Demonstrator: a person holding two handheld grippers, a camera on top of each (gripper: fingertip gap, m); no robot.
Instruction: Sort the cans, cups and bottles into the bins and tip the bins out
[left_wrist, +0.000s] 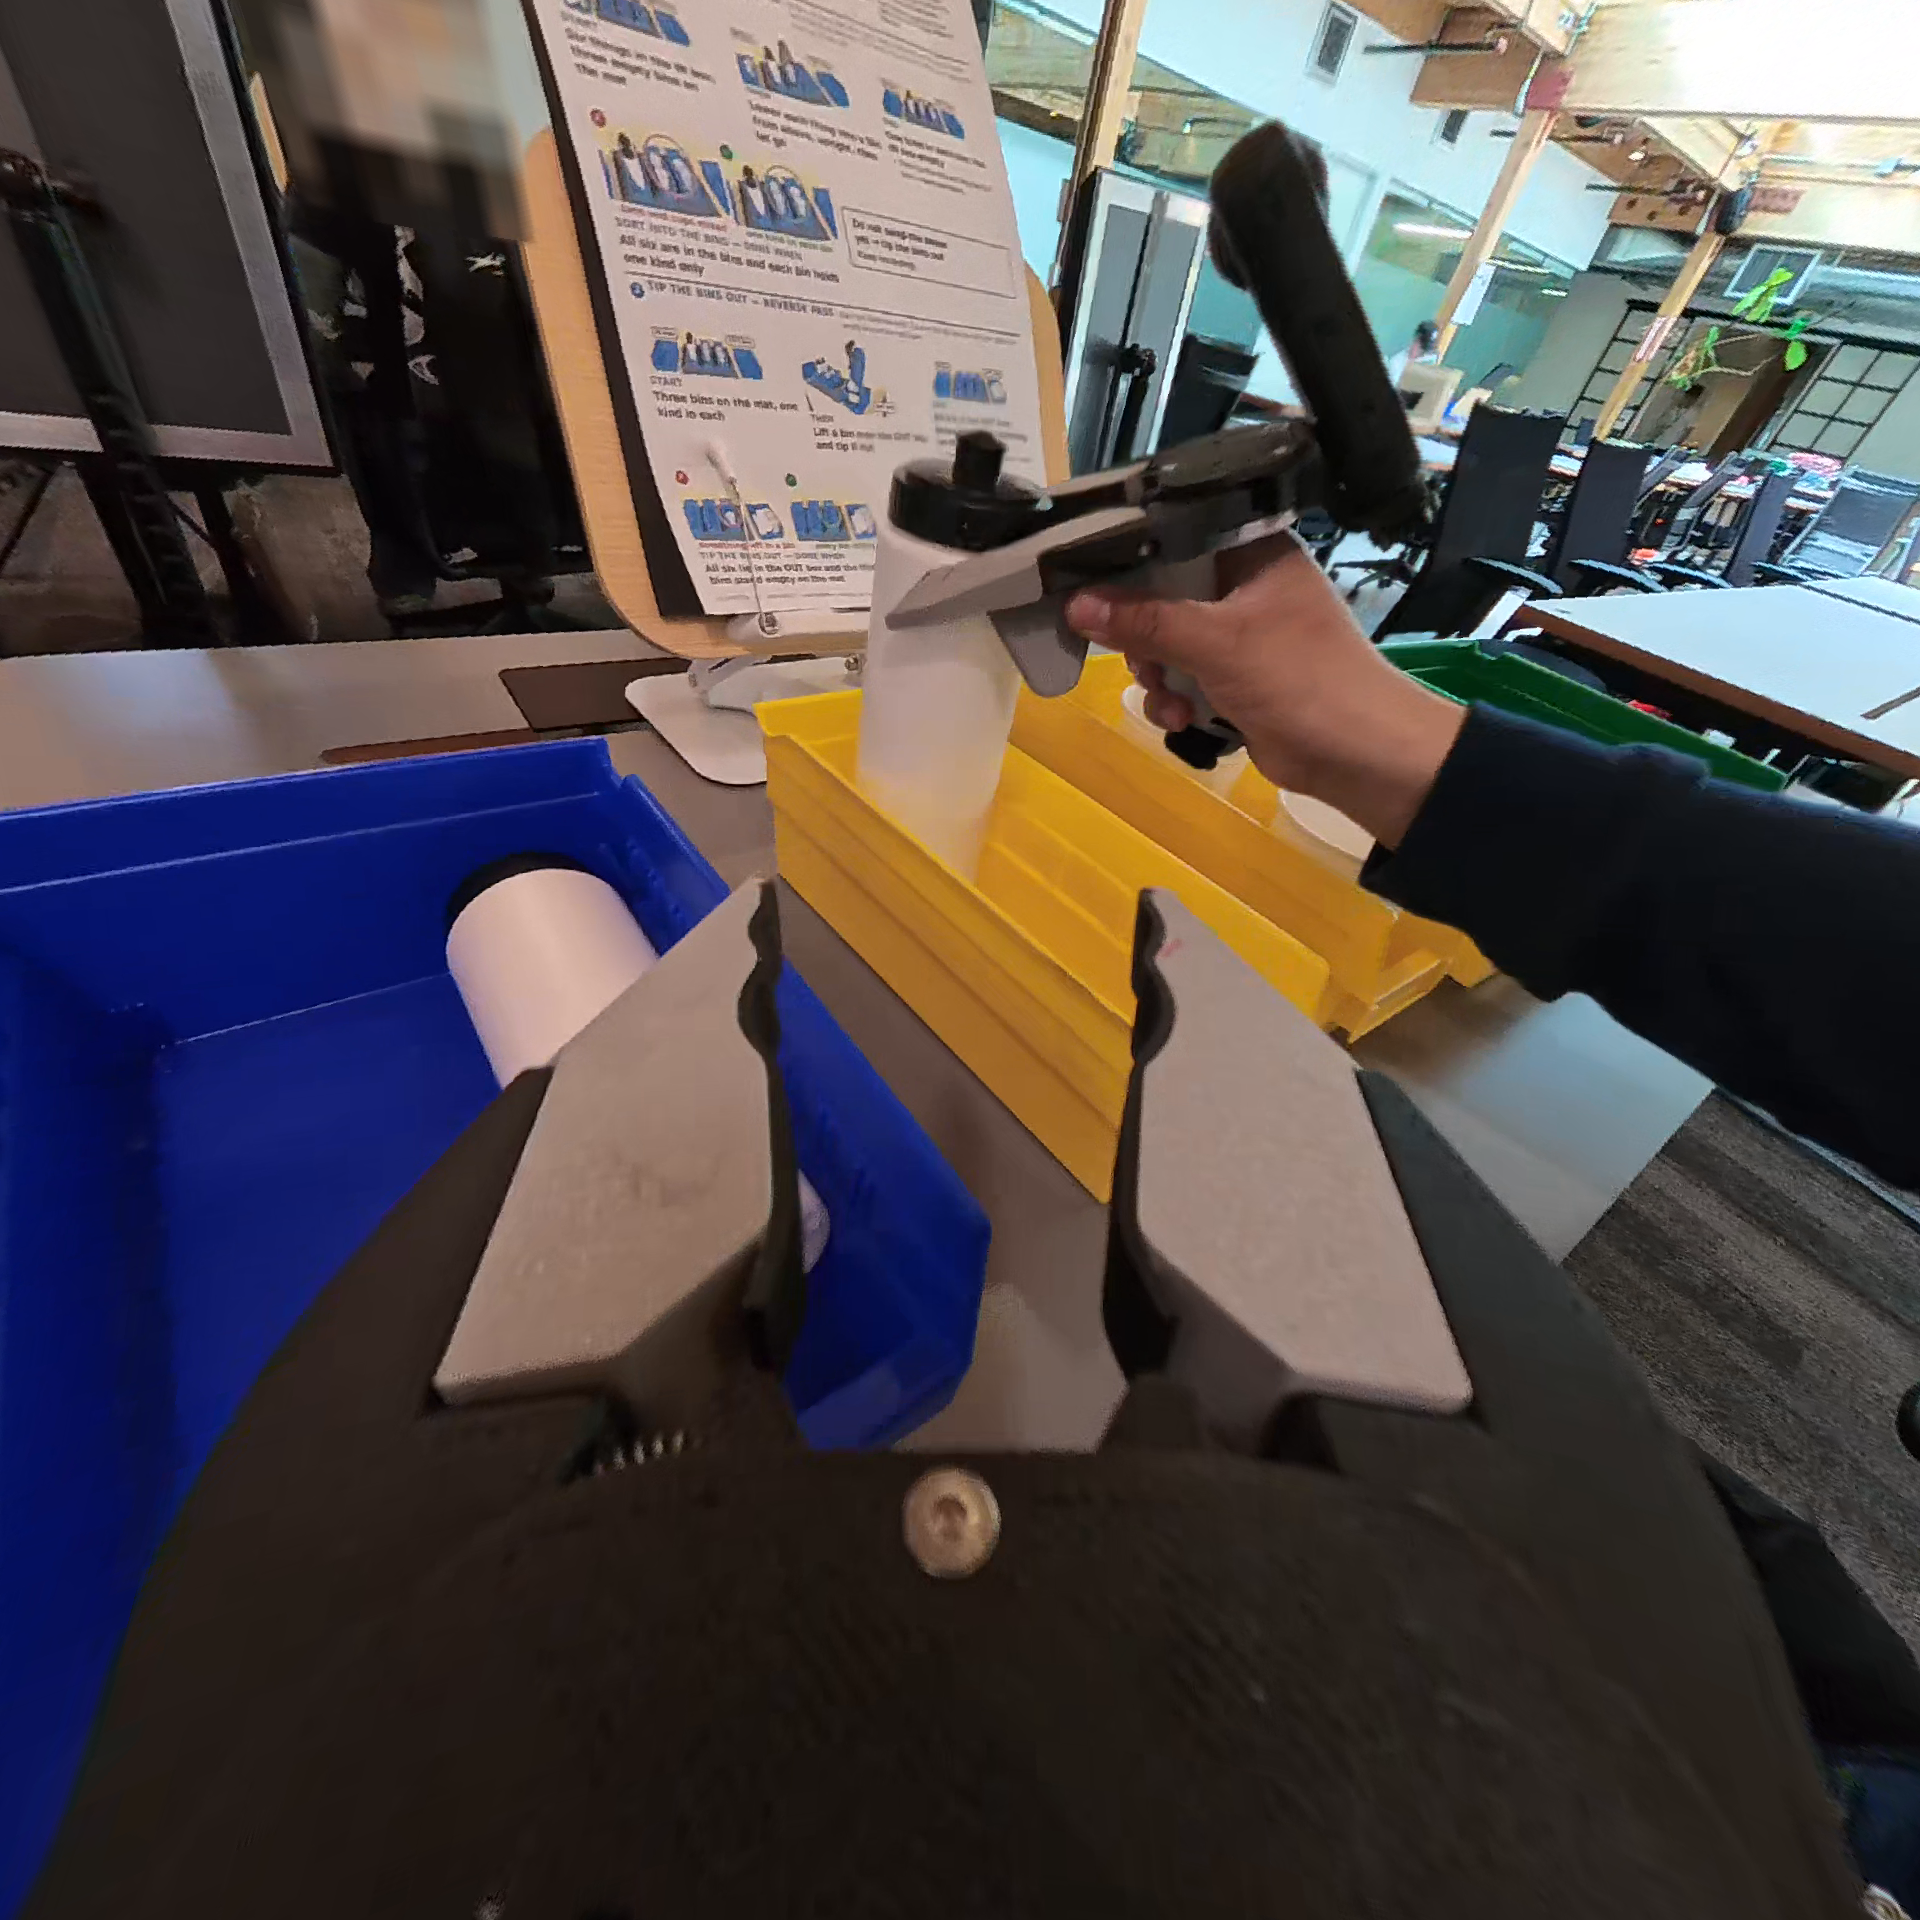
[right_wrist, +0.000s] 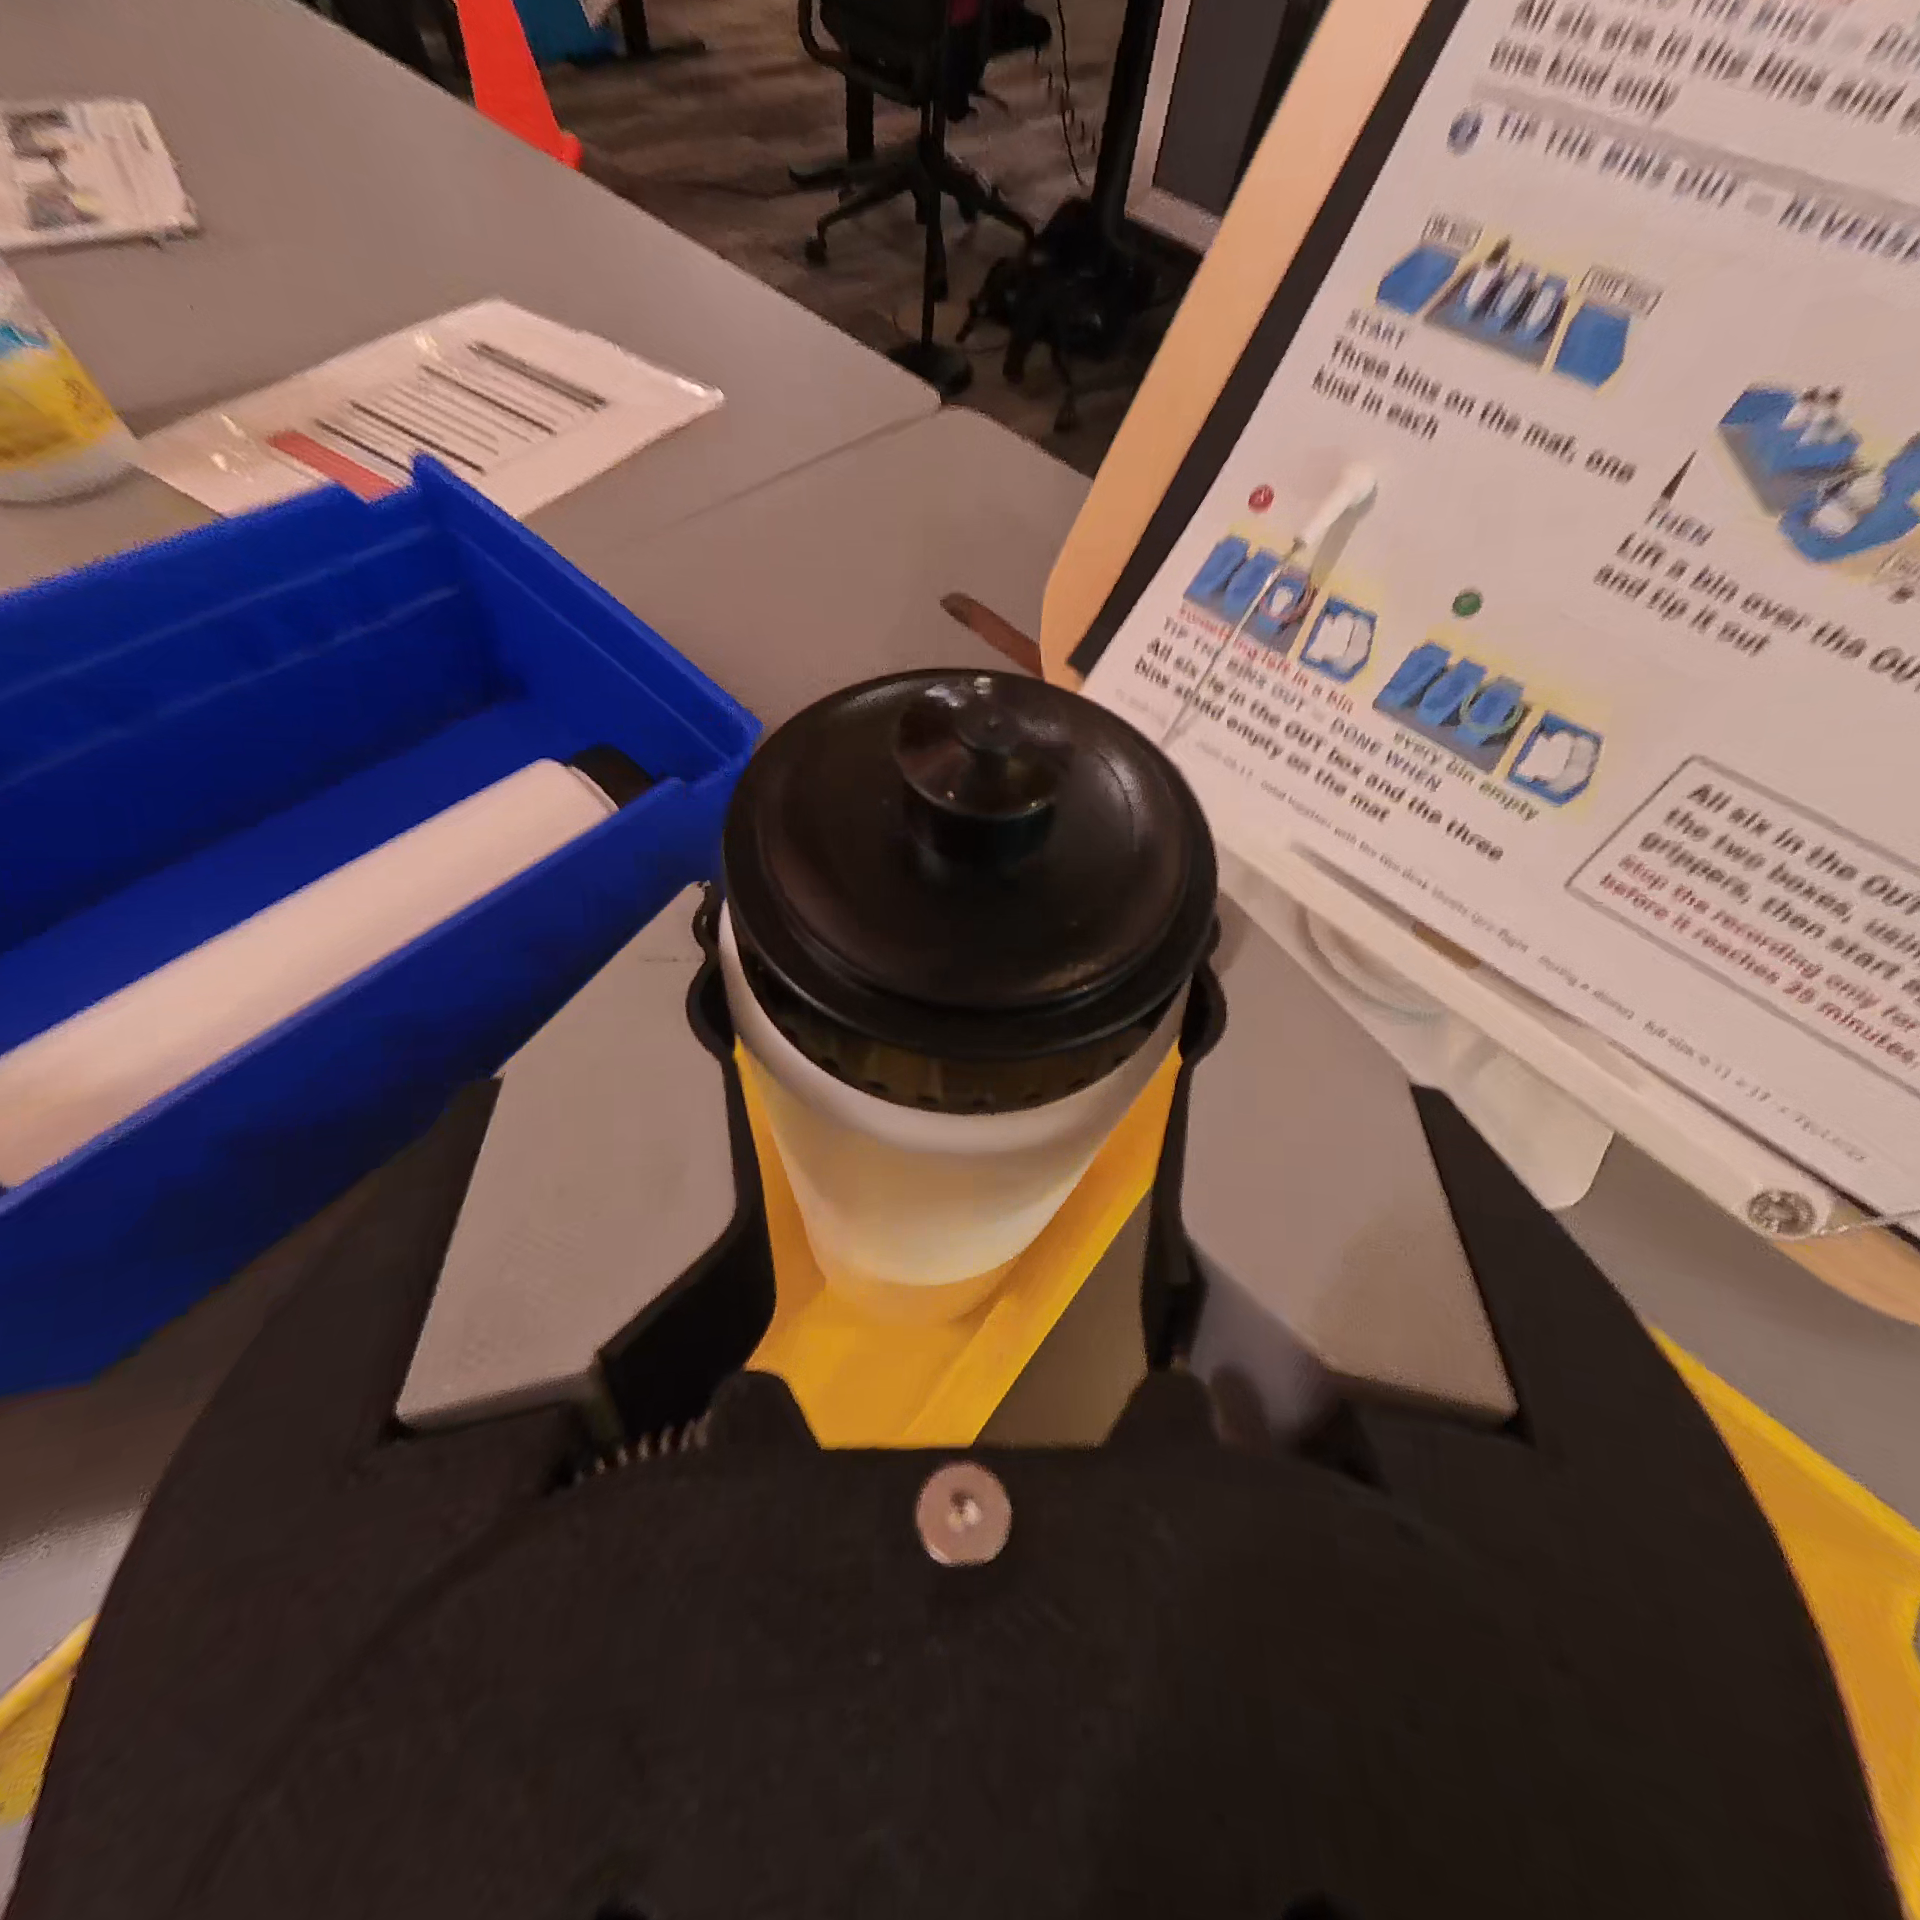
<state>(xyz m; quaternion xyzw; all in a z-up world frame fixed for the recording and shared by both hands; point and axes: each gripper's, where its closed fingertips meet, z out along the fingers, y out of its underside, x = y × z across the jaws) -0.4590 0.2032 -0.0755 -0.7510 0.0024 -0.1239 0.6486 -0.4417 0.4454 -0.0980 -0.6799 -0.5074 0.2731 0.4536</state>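
My right gripper (right_wrist: 961, 997) clamps the white bottle (right_wrist: 914, 1174) under its black cap — its base in the yellow bin (left_wrist: 935, 966). My left gripper (left_wrist: 951, 935) gapes empty beside the blue bin (left_wrist: 260, 831).

A printed instruction sheet (left_wrist: 790, 301) on a stand bears text and diagrams.

bottle (right_wrist: 935, 1164) bottom: hidden in yellow bin (right_wrist: 997, 1340) | blue bin (left_wrist: 260, 1039): cut off at left edge | second bottle (left_wrist: 540, 966): partly behind gripper finger (left_wrist: 644, 1143)
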